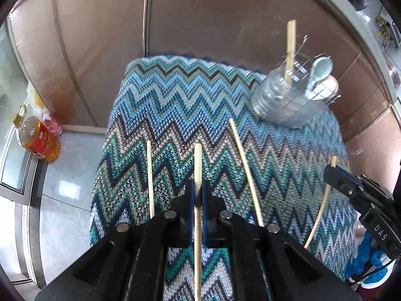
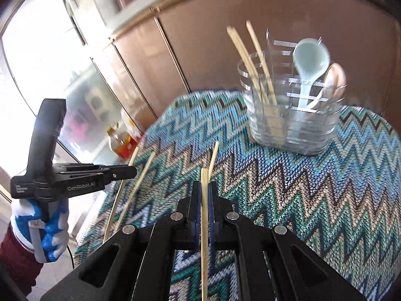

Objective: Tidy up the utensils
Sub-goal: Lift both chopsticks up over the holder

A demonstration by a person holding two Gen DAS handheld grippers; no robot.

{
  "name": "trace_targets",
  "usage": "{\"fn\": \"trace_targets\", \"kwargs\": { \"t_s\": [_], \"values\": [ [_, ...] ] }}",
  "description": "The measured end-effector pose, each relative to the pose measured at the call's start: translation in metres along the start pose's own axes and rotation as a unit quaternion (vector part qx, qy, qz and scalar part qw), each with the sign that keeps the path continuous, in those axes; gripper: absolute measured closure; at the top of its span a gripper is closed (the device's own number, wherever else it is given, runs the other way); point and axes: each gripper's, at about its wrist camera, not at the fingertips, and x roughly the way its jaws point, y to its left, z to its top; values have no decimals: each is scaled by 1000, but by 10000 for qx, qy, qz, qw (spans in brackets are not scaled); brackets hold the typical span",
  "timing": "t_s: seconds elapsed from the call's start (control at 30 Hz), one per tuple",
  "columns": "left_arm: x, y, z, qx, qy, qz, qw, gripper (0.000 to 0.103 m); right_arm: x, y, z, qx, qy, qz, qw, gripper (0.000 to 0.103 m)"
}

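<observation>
Now, left gripper (image 1: 197,188) jaws pinching chopstick (image 1: 198,165), right gripper (image 2: 205,190) likewise

- Home kitchen or dining corner.
- Brown glossy cabinet doors (image 1: 105,37) with metal trim run behind the table, more panels at the right.
- Cooking oil bottle (image 1: 37,138) stands on the pale tiled floor (image 1: 65,175) by the cabinet base.
- Zigzag knit tablecloth (image 1: 175,105) covers the table.
- Clear acrylic utensil holder (image 2: 290,118) holds chopsticks (image 2: 253,62) and a pale blue soup spoon (image 2: 309,60).
- Bright glass door at the left in the right wrist view.
</observation>
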Motion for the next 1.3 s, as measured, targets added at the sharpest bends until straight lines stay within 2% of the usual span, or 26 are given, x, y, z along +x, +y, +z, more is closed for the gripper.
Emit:
{"fn": "trace_targets", "kwargs": {
  "t_s": [0.37,0.53,0.7,0.87,0.97,1.03,1.13,1.3],
  "values": [
    [-66,-17,-2,111,-832,-281,9961,99,-61,11,3,-9,-761,78,9971,98],
    [-94,-31,9,76,-1317,-618,9893,98,-86,13,18,-112,-1230,28,9923,98],
    [-121,-53,36,45,-1994,-917,9756,98,-117,10,55,-233,-2043,-77,9786,98],
    [-138,-77,72,-56,-2792,-1166,9531,98,-130,6,97,-342,-2732,-130,9613,98],
    [-139,-88,98,-284,-3298,-1178,9363,98,-129,1,121,-395,-3130,-234,9487,98],
    [-134,-97,113,-416,-3630,-1148,9237,98,-124,-3,131,-431,-3315,-377,9417,98],
    [-113,-108,135,-557,-3889,-1089,9131,98,-106,-13,144,-504,-3460,-550,9353,98],
    [-65,-122,160,-612,-4087,-832,9068,98,-71,-33,154,-584,-3485,-666,9331,98]
  ]
}}
